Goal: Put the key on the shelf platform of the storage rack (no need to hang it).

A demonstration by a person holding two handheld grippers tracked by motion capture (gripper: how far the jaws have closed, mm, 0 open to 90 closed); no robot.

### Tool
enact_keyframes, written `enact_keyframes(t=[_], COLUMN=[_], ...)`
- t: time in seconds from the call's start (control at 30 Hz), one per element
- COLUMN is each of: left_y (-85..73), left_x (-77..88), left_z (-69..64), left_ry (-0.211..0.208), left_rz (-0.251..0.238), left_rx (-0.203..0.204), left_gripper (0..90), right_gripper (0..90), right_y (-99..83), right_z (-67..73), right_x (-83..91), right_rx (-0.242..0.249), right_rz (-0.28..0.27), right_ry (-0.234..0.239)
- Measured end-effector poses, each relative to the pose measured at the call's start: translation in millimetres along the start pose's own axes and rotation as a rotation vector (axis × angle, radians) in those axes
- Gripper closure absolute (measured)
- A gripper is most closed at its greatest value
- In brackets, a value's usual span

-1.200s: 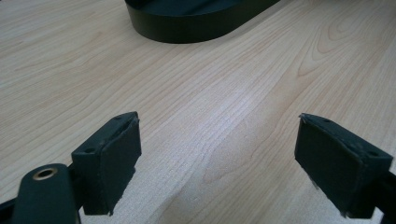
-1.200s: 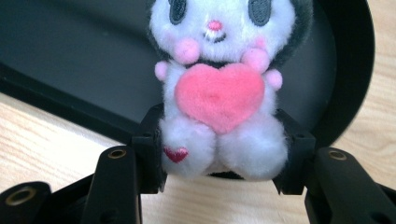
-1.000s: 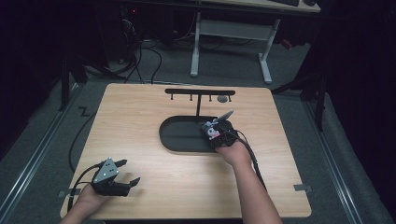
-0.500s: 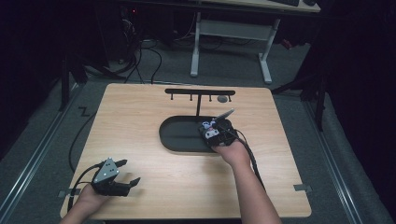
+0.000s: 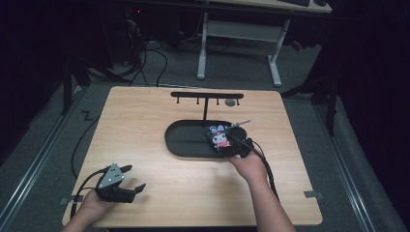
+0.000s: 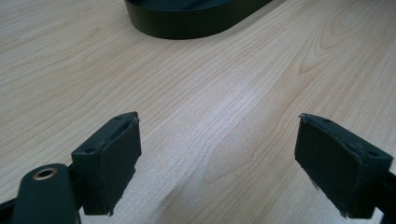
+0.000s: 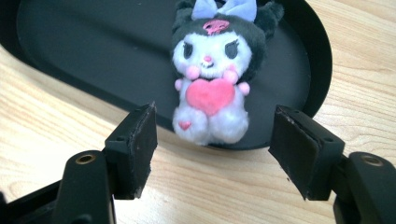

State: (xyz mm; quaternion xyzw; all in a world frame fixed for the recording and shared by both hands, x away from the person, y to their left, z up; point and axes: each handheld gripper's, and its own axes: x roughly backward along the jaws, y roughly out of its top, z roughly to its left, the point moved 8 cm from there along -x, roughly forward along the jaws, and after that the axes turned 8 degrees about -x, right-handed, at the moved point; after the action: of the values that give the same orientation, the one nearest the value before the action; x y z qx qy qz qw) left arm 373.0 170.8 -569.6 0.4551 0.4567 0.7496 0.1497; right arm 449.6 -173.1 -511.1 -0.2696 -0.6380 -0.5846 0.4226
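Observation:
A black-and-white plush (image 5: 220, 137) (image 7: 211, 70) with a lilac bow and a pink heart lies at the right end of the black oval tray (image 5: 186, 137) (image 7: 70, 46), its feet over the near rim. My right gripper (image 5: 231, 145) (image 7: 214, 122) sits just short of the plush. Its jaws have just swung wide and then eased in slightly, and they stand open with the pads clear of the toy. My left gripper (image 5: 135, 177) (image 6: 217, 135) rests open over bare wood near the table's front left corner, the tray's edge (image 6: 187, 28) farther ahead.
A black hook rack (image 5: 207, 96) stands behind the tray, with a small round grey object (image 5: 231, 102) by its right end. A thin metal piece (image 5: 240, 123) pokes out beside the plush. Cables trail from both grippers across the wooden table (image 5: 145, 121).
My right gripper has let go of the plush and drawn back toward the person, rising a little. The plush stays in the tray. The left gripper has not moved.

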Motion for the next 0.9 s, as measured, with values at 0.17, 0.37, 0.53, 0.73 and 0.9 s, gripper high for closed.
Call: enact_keyframes(t=[0.17, 0.37, 0.53, 0.73, 0.9], left_y=[0.0, 0.0, 0.0, 0.0, 0.0], left_x=[-0.3, -0.8, -1.0, -1.0, -0.9], left_z=[0.2, 0.6, 0.5, 0.5, 0.0], left_ry=[-0.001, -0.004, -0.005, -0.004, -0.005], left_rz=[0.001, 0.006, 0.006, 0.006, 0.006], left_rx=[0.001, 0.001, 0.001, 0.001, -0.003], left_gripper=[15.5, 15.5, 15.5, 15.5, 15.5], right_gripper=[32.3, 31.2, 29.8, 27.2, 26.0], right_y=[-9.7, -29.9, -60.7, -92.9, -115.2], right_z=[-1.9, -8.0, -15.8, -17.1, -13.8], right_x=[1.5, -0.8, -4.9, -4.0, 6.1], right_rx=[0.004, -0.012, -0.002, -0.004, -0.019], right_rz=[-0.044, -0.111, -0.182, -0.245, -0.329], right_ry=[0.011, 0.031, 0.045, 0.071, 0.105])
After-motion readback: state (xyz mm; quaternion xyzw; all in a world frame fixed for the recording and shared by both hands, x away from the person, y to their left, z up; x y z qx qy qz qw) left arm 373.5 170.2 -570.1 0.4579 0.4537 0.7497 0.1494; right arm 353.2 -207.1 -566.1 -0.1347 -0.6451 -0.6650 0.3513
